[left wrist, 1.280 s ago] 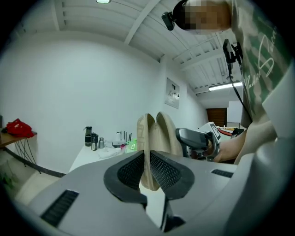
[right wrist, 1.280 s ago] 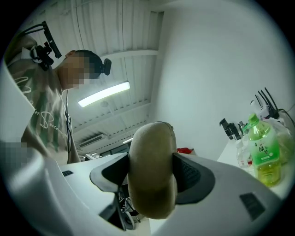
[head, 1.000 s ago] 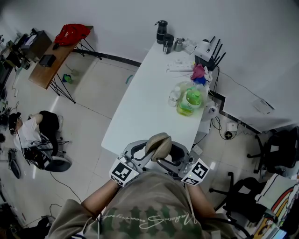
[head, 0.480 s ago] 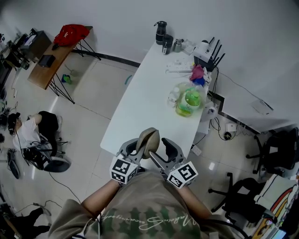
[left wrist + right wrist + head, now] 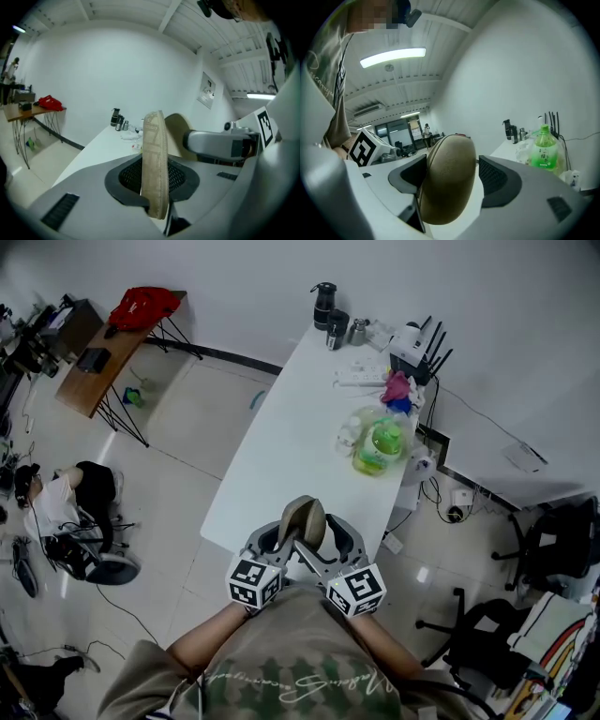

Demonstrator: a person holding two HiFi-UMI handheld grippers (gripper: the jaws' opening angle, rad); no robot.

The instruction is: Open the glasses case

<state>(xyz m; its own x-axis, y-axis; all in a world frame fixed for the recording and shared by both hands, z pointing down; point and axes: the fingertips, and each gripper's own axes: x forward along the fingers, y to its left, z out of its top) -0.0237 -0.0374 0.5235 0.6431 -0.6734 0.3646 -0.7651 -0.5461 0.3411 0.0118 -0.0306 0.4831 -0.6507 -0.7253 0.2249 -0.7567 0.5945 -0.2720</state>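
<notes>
Glasses case, tan oval fabric point(image 5: 302, 518), standing upright; my left gripper point(image 5: 156, 180), jaws just closing, clamping zip edge; right gripper point(image 5: 452, 180), just opening, straddling dome loosely.

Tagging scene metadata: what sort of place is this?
Likely an office or lab workspace: a long white table carrying a router and a green drink bottle, a black office chair nearby, and a wooden side desk.
</notes>
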